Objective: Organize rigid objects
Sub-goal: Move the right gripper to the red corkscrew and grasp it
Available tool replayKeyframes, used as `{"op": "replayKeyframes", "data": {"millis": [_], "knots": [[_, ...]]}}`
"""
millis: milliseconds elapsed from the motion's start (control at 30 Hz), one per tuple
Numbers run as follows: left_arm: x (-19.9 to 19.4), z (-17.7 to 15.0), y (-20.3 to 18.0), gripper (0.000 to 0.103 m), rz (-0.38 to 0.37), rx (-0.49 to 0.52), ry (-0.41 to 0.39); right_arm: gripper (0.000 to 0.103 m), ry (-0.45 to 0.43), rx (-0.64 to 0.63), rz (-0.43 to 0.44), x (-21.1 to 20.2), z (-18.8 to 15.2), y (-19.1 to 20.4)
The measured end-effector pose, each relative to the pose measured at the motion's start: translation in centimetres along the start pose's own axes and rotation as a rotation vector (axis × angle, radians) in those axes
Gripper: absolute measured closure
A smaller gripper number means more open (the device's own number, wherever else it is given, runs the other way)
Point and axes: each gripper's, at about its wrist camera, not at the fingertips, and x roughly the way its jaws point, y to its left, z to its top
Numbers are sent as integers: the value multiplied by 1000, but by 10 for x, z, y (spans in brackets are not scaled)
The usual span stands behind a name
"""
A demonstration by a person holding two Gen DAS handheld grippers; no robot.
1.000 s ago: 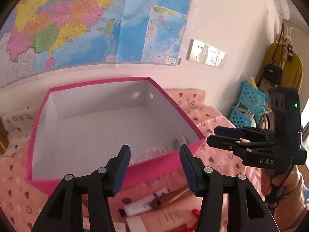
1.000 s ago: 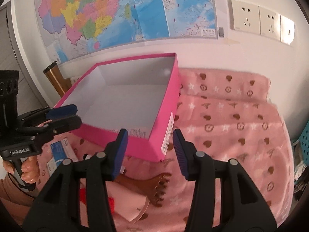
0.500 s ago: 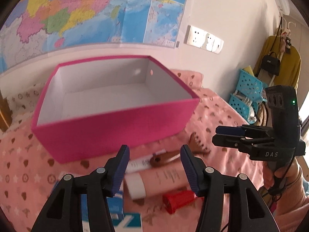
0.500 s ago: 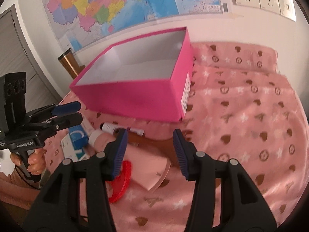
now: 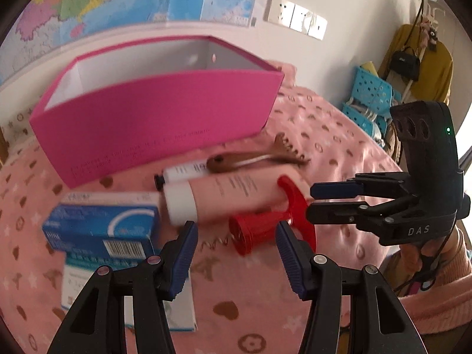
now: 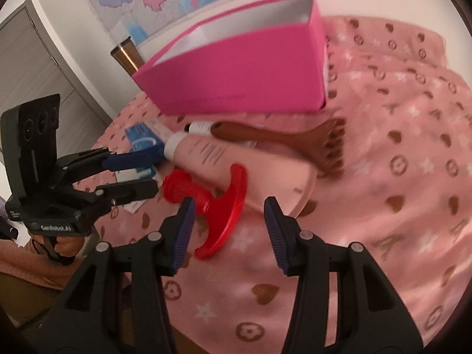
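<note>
An open pink box [image 5: 153,112] [image 6: 244,79] stands on the pink patterned cloth. In front of it lie a red corkscrew [image 5: 265,218] [image 6: 218,203], a pink tube [image 5: 224,194] [image 6: 236,162], a small white tube [image 5: 183,172], a brown wooden scratcher [image 5: 253,156] [image 6: 283,141] and blue cartons [image 5: 103,230] [image 6: 144,141]. My left gripper [image 5: 236,253] is open and empty, just above the corkscrew. My right gripper [image 6: 228,230] is open and empty, over the corkscrew's handle. Each gripper also shows in the other's view, the right one [image 5: 312,200] and the left one [image 6: 141,171].
A map and wall sockets [image 5: 295,17] hang on the wall behind the box. Blue baskets [image 5: 368,103] and a yellow coat [image 5: 424,65] are at the far right. A copper flask [image 6: 126,54] stands left of the box. A grey door [image 6: 32,59] is at left.
Both grippers have dropped lower and pulled back from the box toward the objects in front of it. The box's inside has gone out of sight; the corkscrew now lies between the fingers.
</note>
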Motion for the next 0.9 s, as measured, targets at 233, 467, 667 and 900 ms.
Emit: {"op": "replayKeyframes", "data": {"millis": [233,467,667,900], "knots": [[8,-5,-1,47,-22,-18,28,53,14,29,27,13,-5,-1],[16,-5,-10,53,-44,-10,33,56,9,54,37,16,-5,-3],[20,-6,-15,64,-70,-1,41,71,8,60,45,17,-6,-2],[15,-5,-19,64,-82,3,24,74,-5,46,34,15,-5,1]]}}
